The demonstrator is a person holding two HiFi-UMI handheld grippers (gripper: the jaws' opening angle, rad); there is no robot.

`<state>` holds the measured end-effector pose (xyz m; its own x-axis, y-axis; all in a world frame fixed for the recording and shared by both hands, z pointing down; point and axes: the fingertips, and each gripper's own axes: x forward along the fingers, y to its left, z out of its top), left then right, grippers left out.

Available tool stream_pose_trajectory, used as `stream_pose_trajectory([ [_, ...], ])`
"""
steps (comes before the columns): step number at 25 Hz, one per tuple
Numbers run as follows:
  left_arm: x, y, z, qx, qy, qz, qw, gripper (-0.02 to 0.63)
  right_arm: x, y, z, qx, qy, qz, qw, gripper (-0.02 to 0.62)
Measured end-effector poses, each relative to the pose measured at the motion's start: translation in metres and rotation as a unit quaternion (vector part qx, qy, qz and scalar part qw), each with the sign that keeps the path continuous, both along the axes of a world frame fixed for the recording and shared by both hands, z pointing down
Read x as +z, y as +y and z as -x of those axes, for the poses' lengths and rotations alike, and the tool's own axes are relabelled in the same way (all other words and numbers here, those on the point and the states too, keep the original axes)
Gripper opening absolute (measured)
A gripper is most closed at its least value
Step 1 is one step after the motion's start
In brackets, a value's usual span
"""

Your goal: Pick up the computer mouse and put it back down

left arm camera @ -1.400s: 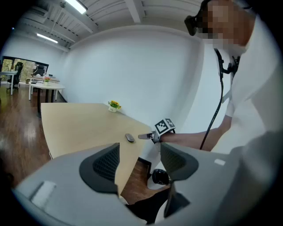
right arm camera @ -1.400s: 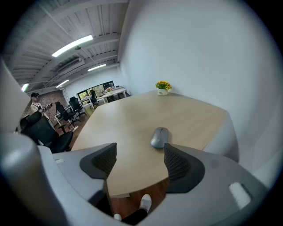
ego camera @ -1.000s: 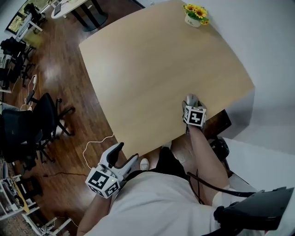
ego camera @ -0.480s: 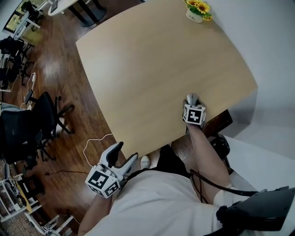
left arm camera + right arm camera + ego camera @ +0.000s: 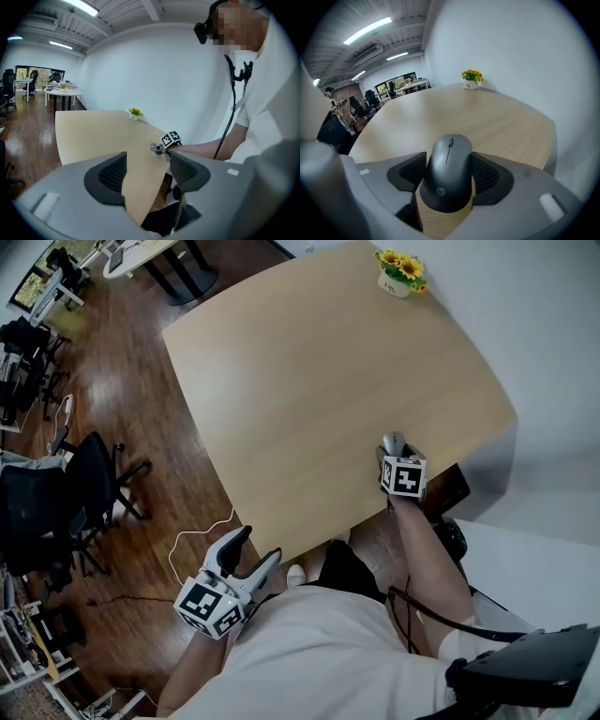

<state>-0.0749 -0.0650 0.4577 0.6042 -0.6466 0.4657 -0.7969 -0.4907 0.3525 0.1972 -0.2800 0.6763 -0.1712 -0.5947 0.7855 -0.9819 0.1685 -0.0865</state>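
Observation:
A dark grey computer mouse [image 5: 447,171] sits between the pads of my right gripper [image 5: 449,174], which is shut on its sides. In the head view the mouse [image 5: 393,441] pokes out ahead of the right gripper [image 5: 395,450] near the front edge of the light wooden table [image 5: 309,362]. I cannot tell whether the mouse touches the tabletop [image 5: 487,117]. My left gripper [image 5: 260,547] is off the table, low at the person's left side, open with nothing in it. From the left gripper [image 5: 147,171] I look across the table [image 5: 93,131] at the right one.
A small pot of yellow flowers [image 5: 398,271] stands at the table's far corner. Black office chairs [image 5: 84,474] and a white cable [image 5: 197,535] lie on the wooden floor to the left. A white wall runs along the right. A dark object [image 5: 450,540] sits under the table's near corner.
The right gripper, still shut on the mouse, has shifted slightly to the right near the table's front edge. The left gripper has stayed where it was.

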Motion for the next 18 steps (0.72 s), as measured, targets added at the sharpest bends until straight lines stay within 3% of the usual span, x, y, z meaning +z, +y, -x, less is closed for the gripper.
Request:
stream_pose_trajectory([
  [7, -0.010, 0.020, 0.004, 0.025, 0.027, -0.034, 0.9987, 0.262, -0.091, 0.052, 0.015, -0.023, -0.013, -0.057, 0.998, 0.302],
  [18, -0.024, 0.098, 0.034, 0.072, 0.050, -0.072, 0.9935, 0.262, -0.223, 0.214, 0.058, -0.042, -0.028, -0.125, 0.991, 0.302],
])
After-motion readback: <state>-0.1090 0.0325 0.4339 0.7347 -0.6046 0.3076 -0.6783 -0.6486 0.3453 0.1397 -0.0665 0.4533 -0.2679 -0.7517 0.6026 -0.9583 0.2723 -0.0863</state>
